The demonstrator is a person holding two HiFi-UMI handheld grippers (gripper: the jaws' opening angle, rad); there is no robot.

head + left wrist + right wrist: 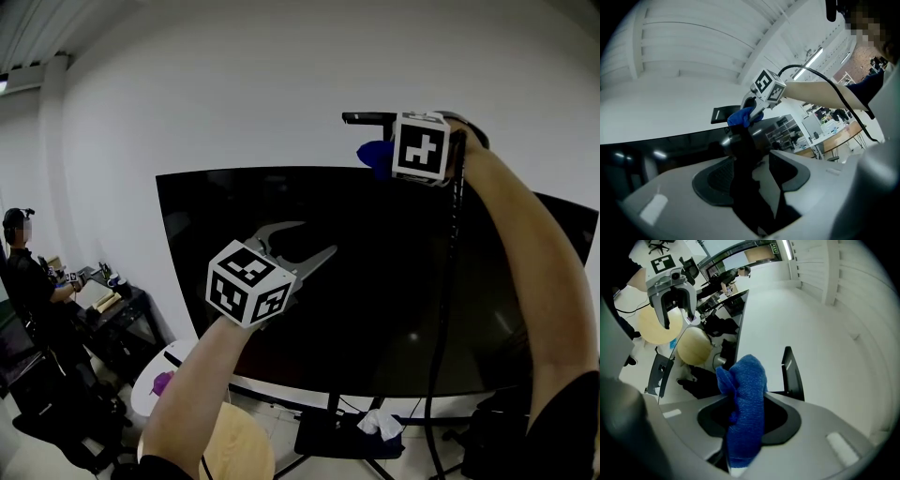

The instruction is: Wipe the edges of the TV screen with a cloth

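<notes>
A large black TV screen stands on a stand against a white wall. At its top edge my right gripper is shut on a blue cloth, which touches the edge beside a black device perched on the TV. In the right gripper view the cloth hangs bunched between the jaws of the right gripper. My left gripper hovers open in front of the screen's upper middle, holding nothing. From the left gripper I see the cloth above.
A person sits at a desk far left. Below the left arm are a round wooden stool and a white round table. The TV stand's base carries a white rag. A black cable hangs from the right gripper.
</notes>
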